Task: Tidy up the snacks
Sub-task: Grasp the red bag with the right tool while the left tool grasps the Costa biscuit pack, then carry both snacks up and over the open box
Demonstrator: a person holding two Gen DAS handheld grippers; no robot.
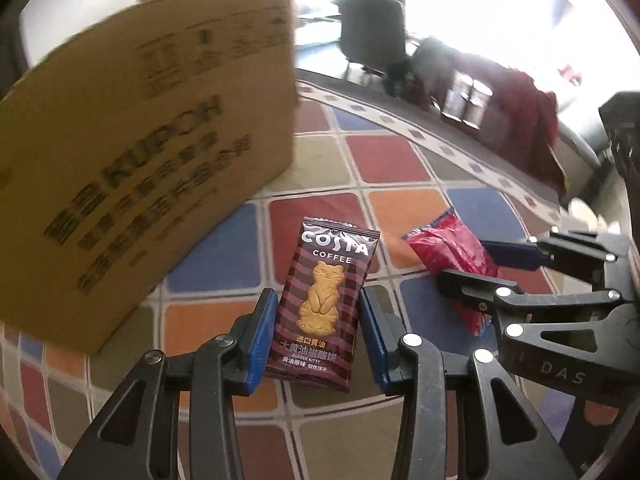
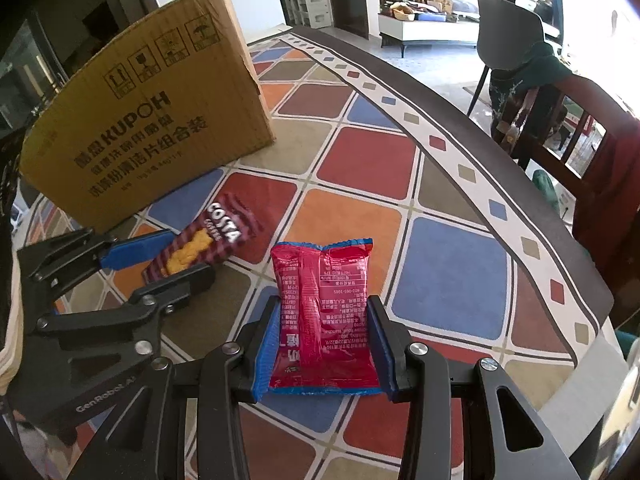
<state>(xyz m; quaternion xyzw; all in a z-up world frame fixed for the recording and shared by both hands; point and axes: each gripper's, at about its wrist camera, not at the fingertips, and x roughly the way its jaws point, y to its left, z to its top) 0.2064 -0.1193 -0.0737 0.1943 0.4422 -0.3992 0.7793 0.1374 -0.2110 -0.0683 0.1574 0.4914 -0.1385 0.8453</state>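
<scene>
Two light, crinkly packets: my left tongs [image 1: 318, 330] pinch the biscuit packet [image 1: 324, 300] mid-frame; my right tongs [image 2: 324, 350] pinch the red packet [image 2: 324, 320] by its edges. Contents probably fragile.

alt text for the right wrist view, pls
The right gripper clasps a red snack packet between its blue pads, over a colourful checked tablecloth. To its left, the left gripper holds a Costa biscuit packet before a cardboard box.
</scene>
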